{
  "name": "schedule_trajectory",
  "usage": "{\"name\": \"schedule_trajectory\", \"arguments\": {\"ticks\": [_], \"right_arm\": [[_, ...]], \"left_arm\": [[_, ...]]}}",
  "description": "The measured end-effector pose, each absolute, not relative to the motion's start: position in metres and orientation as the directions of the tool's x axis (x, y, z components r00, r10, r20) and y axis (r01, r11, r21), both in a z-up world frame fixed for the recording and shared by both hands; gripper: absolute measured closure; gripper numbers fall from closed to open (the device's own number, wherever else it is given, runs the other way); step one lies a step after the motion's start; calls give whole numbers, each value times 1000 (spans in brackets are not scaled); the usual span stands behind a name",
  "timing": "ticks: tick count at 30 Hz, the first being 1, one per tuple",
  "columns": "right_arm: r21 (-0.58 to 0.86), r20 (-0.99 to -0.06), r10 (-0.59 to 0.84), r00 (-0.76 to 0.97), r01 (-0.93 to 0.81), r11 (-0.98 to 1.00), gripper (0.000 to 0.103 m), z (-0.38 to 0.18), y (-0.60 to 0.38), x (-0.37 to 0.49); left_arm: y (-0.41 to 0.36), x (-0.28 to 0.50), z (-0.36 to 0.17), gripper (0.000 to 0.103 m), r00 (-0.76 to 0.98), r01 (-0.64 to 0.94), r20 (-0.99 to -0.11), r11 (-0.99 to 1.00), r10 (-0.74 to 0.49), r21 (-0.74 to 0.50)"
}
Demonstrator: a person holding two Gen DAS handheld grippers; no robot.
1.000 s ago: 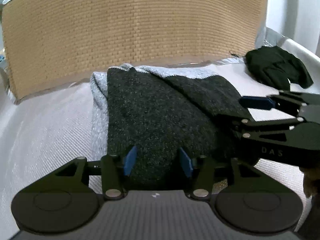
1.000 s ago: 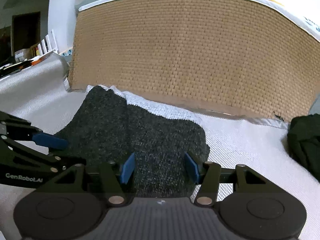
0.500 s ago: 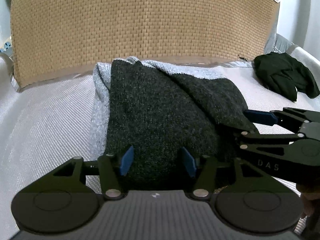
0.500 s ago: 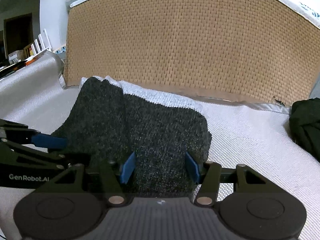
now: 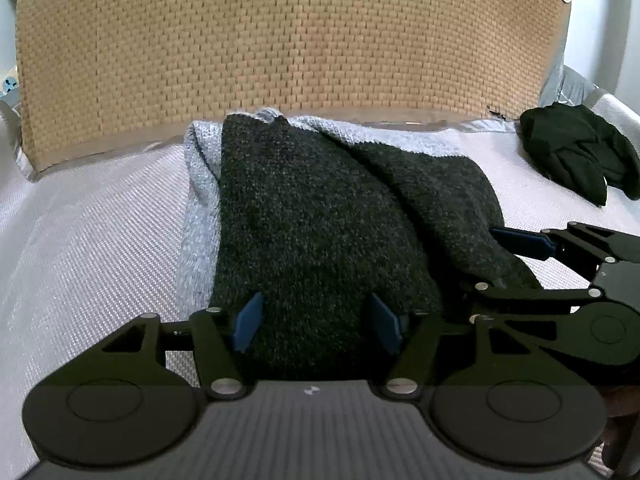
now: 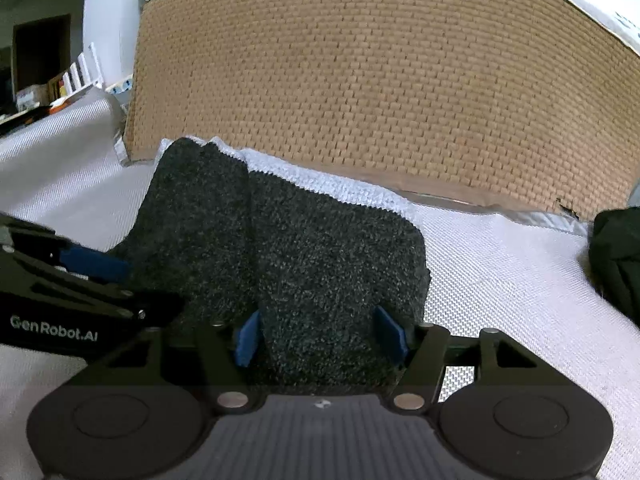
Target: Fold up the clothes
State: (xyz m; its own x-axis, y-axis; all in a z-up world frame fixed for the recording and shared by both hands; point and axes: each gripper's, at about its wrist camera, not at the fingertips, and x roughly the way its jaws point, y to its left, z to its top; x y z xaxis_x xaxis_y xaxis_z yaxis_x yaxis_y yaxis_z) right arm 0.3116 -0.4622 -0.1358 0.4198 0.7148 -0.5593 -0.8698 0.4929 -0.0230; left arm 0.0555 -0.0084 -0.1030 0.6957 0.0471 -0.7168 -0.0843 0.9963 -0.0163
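The folded dark sweater (image 5: 320, 220) lies mid-frame; the left gripper (image 5: 316, 322) and right gripper (image 6: 320, 334) have just been opening, jaws astride its near edge, unpressed; both should be withdrawn straight, without snagging

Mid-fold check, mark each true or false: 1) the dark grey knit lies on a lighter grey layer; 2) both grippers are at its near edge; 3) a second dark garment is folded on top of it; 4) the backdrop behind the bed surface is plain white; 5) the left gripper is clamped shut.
1) True: the dark grey knit lies over a light grey layer.
2) True: left gripper and right gripper.
3) False: the black garment lies apart, crumpled, to the right.
4) False: it is a tan woven panel.
5) False: its jaws have just been opening, with knit between them.
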Motion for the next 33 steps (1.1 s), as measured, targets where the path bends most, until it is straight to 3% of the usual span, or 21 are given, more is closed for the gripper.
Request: {"name": "schedule_trajectory", "arguments": {"ticks": [33], "right_arm": [[-15,-579,705,410,-869,494,39,-129,-470,305]], "left_arm": [[-13,44,-101,39,699,-173,-706,985,111,-17]]}}
